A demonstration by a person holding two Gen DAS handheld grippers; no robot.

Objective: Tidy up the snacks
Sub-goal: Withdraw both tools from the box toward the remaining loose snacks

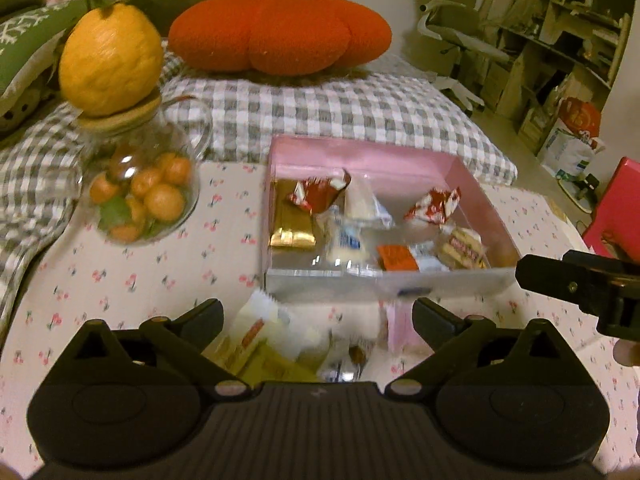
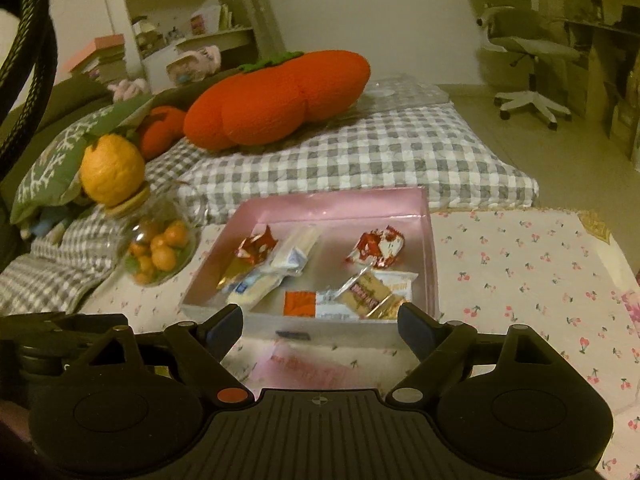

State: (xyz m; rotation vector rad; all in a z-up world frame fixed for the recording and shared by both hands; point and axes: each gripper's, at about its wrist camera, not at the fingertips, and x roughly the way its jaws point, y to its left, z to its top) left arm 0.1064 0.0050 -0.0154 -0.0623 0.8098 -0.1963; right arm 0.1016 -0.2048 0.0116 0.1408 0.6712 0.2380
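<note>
A shallow pink box (image 1: 360, 152) (image 2: 332, 204) sits on the cherry-print tablecloth (image 1: 140, 280). It holds several wrapped snacks: a gold bar (image 1: 292, 216), red-and-white candies (image 1: 432, 206), an orange packet (image 1: 396, 258) and a biscuit pack (image 1: 462, 248). My left gripper (image 1: 318, 312) is open just in front of the box, above a loose pile of snack packets (image 1: 256, 340) on the cloth. My right gripper (image 2: 320, 318) is open too, with nothing between its fingers, near the box's front wall. One of its black fingers (image 1: 580, 284) shows at the right edge of the left wrist view.
A glass jar of small oranges (image 1: 140, 196), with a big yellow citrus (image 1: 110, 60) on its lid, stands left of the box. Behind lie a checked blanket (image 1: 340, 112) and an orange pumpkin cushion (image 1: 280, 32). A pink sheet (image 2: 308, 364) lies under the right gripper.
</note>
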